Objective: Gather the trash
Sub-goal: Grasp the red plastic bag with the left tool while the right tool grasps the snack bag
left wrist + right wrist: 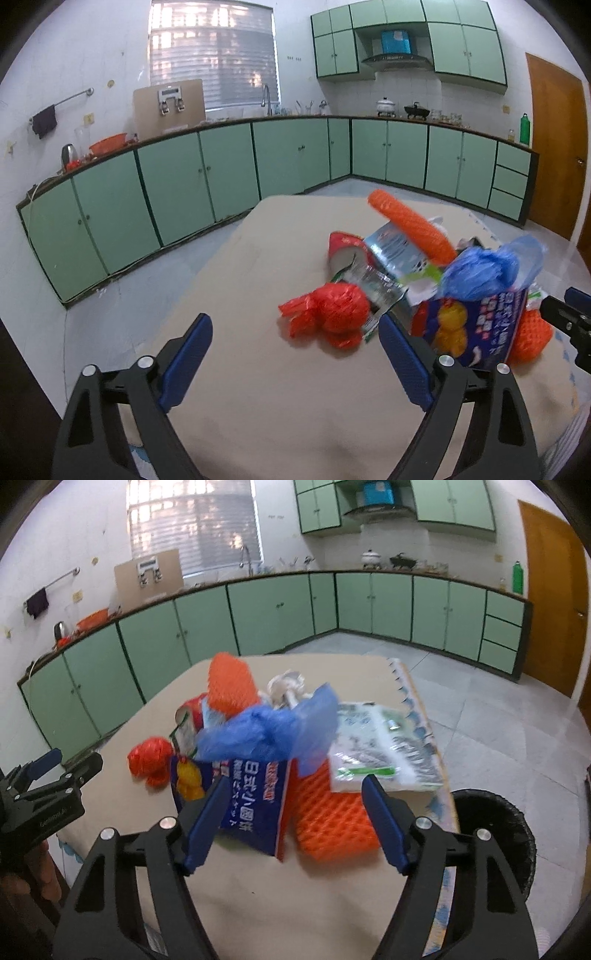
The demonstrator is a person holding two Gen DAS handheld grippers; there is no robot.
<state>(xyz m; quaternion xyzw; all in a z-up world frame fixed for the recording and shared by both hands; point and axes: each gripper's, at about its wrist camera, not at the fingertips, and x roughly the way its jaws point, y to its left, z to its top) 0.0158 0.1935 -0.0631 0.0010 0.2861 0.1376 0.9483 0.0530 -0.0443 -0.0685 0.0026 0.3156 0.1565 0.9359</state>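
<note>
Right wrist view: trash pile [266, 746] all on table [295, 886], black bin [495, 834] beside table's right edge. Nothing collected yet, judging by pile. Right gripper [291, 816] fingers apart, straddling blue box [251, 797]. Left gripper [295, 362] fingers apart, nothing between.

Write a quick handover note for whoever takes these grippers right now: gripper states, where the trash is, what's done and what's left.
Left gripper: open, empty, near the red net bag.
Right gripper: open, empty, jaws either side of the blue snack box, not pressing it.
Trash is piled on the table: orange foam netting, blue plastic bag, green-and-white packet.
Black bin stands beside the table on the right.
Done: no piece picked up yet.
Left: move every piece into the bin.
</note>
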